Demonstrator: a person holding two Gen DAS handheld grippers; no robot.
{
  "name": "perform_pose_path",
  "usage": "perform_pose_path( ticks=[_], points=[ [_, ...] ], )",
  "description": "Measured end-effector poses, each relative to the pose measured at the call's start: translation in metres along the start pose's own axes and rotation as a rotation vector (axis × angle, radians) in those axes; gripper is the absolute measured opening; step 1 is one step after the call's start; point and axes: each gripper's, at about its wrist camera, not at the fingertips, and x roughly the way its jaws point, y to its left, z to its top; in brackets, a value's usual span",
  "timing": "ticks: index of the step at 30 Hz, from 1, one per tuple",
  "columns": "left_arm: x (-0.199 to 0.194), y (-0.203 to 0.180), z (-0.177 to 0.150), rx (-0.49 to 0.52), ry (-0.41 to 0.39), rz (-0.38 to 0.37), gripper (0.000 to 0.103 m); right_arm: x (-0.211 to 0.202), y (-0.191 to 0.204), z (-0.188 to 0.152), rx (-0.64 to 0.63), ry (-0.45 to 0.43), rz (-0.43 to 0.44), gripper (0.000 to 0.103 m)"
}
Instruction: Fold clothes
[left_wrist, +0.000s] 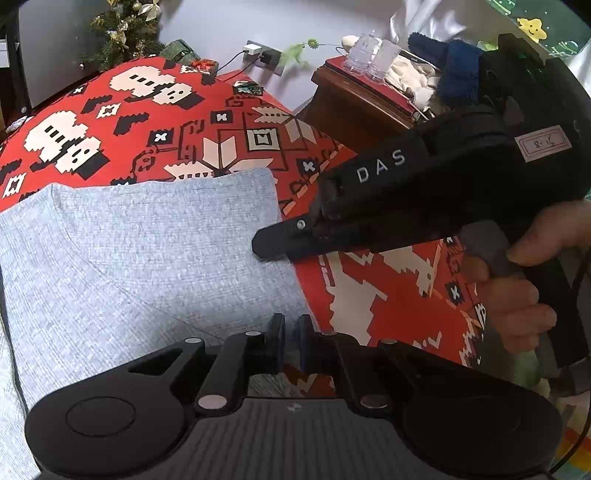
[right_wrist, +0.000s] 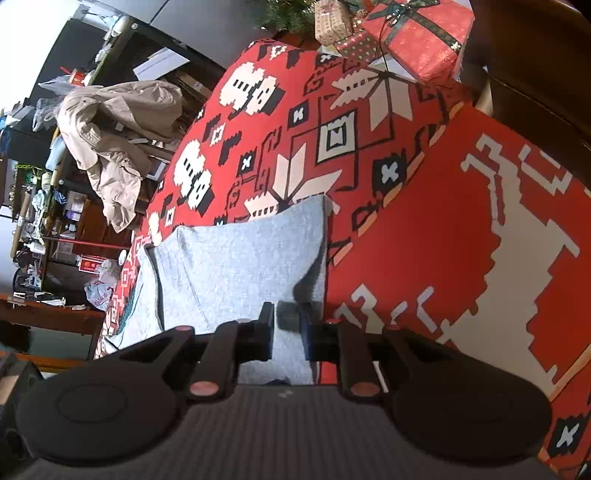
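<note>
Where right claw (right_wrist: 287, 325) hovers, grey garment (right_wrist: 240, 258) lies beneath.

Both wrist views look down, close; share grey garment (left_wrist: 147, 251).

The red patterned cloth (right_wrist: 424, 236) lies bare to the right of the grey shirt (left_wrist: 147, 251), leaving open room there. At its far end wrapped gift boxes (right_wrist: 417, 37) and a wooden side table (left_wrist: 362, 107) block the way. The right tool (left_wrist: 266, 247) hangs over the shirt's right edge.
</note>
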Motion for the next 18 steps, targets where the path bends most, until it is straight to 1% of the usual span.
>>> perform_pose_path(
  ticks=[5, 8, 10, 15, 16, 18],
  points=[
    [0.000, 0.001, 0.001, 0.001, 0.000, -0.003, 0.006, 0.000, 0.004, -0.004, -0.019, 0.011, -0.010, 0.018],
    [0.000, 0.001, 0.000, 0.000, -0.001, -0.004, 0.006, -0.001, 0.006, -0.003, -0.049, -0.030, -0.031, 0.019],
    [0.000, 0.001, 0.000, 0.000, -0.001, -0.005, 0.006, 0.001, 0.007, 0.001, -0.056, -0.045, -0.029, 0.019],
    [0.000, 0.001, 0.001, 0.001, -0.001, -0.006, 0.006, 0.002, 0.011, 0.006, -0.091, -0.062, -0.030, 0.020],
    [0.000, 0.001, 0.001, 0.000, -0.001, -0.006, 0.006, 0.002, 0.013, 0.006, -0.109, -0.061, -0.037, 0.017],
    [0.000, 0.001, 0.001, -0.002, 0.000, -0.005, 0.006, 0.001, 0.019, 0.004, -0.176, -0.048, -0.084, 0.002]
  ],
)
